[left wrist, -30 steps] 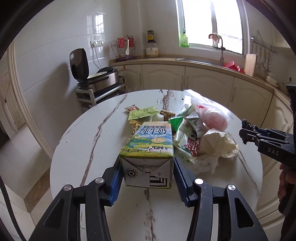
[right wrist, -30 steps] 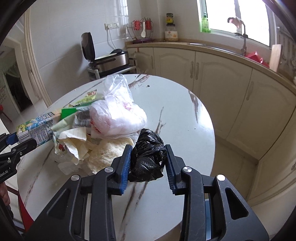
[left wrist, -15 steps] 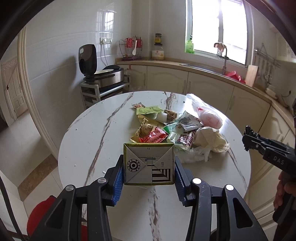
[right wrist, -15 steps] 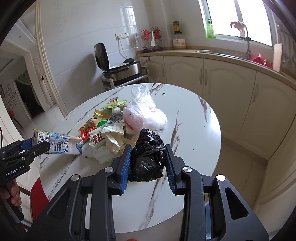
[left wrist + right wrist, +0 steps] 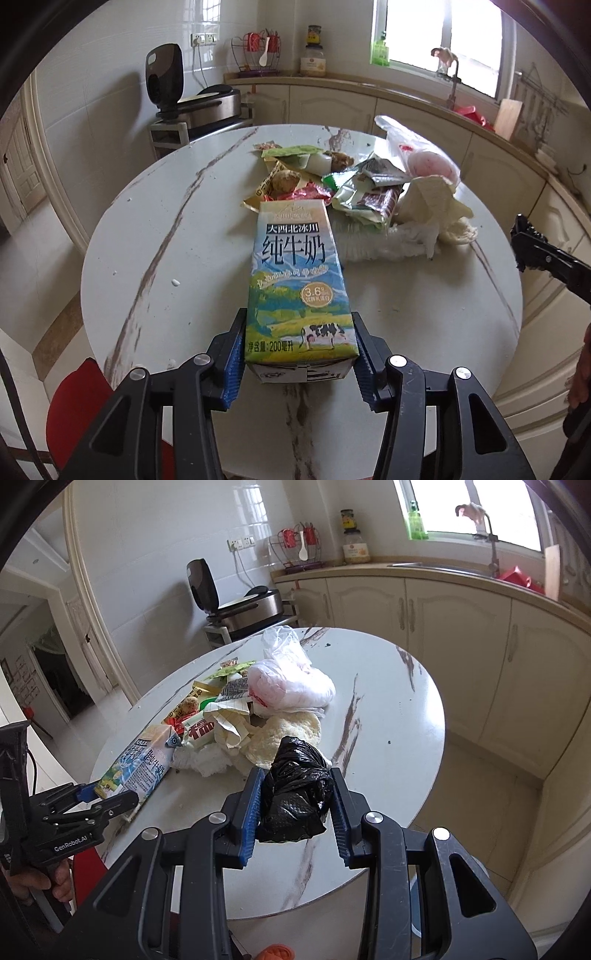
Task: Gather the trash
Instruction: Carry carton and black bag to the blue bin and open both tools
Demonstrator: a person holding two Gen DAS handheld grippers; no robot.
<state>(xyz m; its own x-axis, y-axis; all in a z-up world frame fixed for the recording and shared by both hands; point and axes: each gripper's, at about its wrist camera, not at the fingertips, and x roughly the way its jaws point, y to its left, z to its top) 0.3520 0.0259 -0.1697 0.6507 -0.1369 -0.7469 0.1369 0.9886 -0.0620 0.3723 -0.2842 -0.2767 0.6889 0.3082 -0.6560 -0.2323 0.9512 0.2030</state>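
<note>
Black angular tool (image 5: 294, 806) arms with blue ribbed pads (image 5: 251, 812), silver screws, white "GenRobot.AI" lettering.

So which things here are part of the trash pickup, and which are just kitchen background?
Part of the job:
- milk carton, clamped in the left gripper
- black bag, clamped in the right gripper
- wrappers
- white plastic bag

Just there:
- table
- cooker
- jar
- green bottle
- tap
</note>
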